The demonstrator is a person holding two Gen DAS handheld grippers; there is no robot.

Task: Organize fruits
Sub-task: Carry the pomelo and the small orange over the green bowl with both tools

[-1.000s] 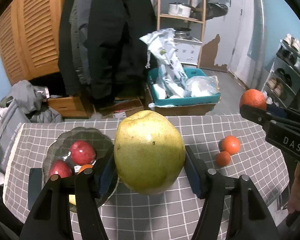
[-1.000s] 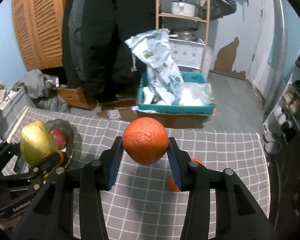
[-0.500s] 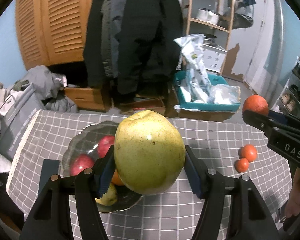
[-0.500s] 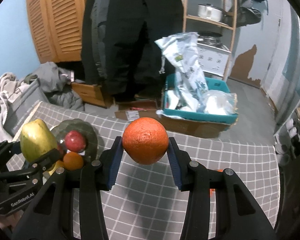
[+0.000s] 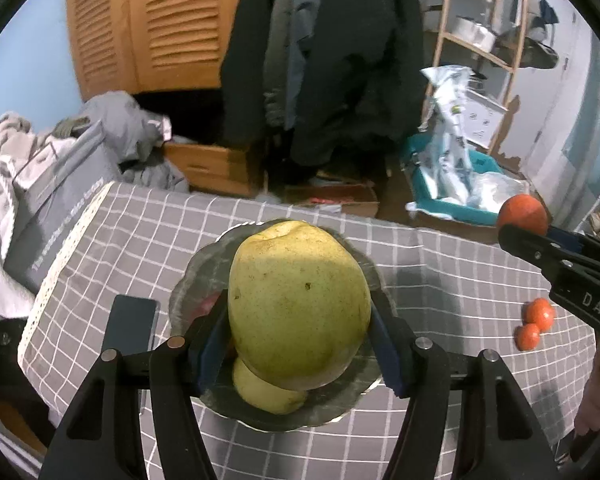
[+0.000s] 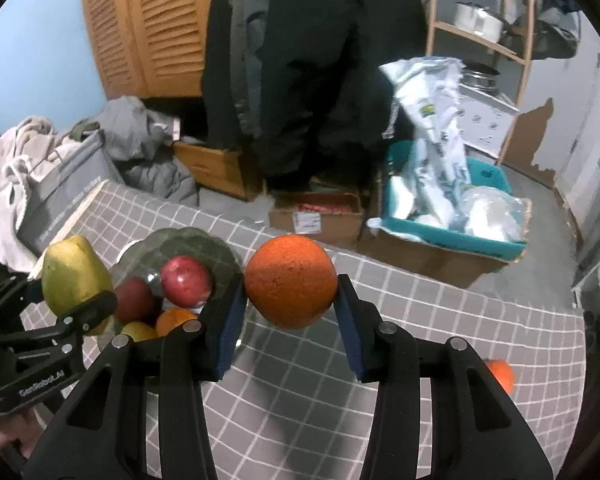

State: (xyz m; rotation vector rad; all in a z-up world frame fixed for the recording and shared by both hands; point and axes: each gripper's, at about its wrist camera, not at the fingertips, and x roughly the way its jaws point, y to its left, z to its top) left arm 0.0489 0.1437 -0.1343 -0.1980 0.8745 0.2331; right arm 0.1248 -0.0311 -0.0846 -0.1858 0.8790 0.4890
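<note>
Since a second ago: your left hand-held gripper (image 5: 300, 344) has carried the pear (image 5: 299, 304) across from beside the glass bowl (image 5: 204, 268) to directly over it; your right hand-held gripper (image 6: 291, 316) has swung its orange (image 6: 291, 286) toward the bowl too.
Left grip: both blue pads (image 5: 384, 352) press the pear's flanks, spread wide around it, fruit held clear of the bowl.
Right grip: pads closed on the orange's sides, held above the counter (image 6: 420, 312), just right of the bowl's rim.
Step in hand: likely lowering the pear. Come down slowly until it rests on the fruit below your fingers, then ease the pads apart; don't drop it.
Watch: a yellow fruit (image 5: 268, 392) sits straight under the pear, red apples (image 6: 186, 280) beyond; aim for a gap so nothing rolls.
Pear: heavy-looking, broad, smooth speckled yellow-green skin, probably bruises easily.
Orange: round, pebbled, firm-looking rind.
Bowl: dark translucent glass, scalloped edge, hard.
Counter: soft grey checked cloth.
Left out: two small oranges (image 5: 534, 328), touching, well right of the left fingers.
</note>
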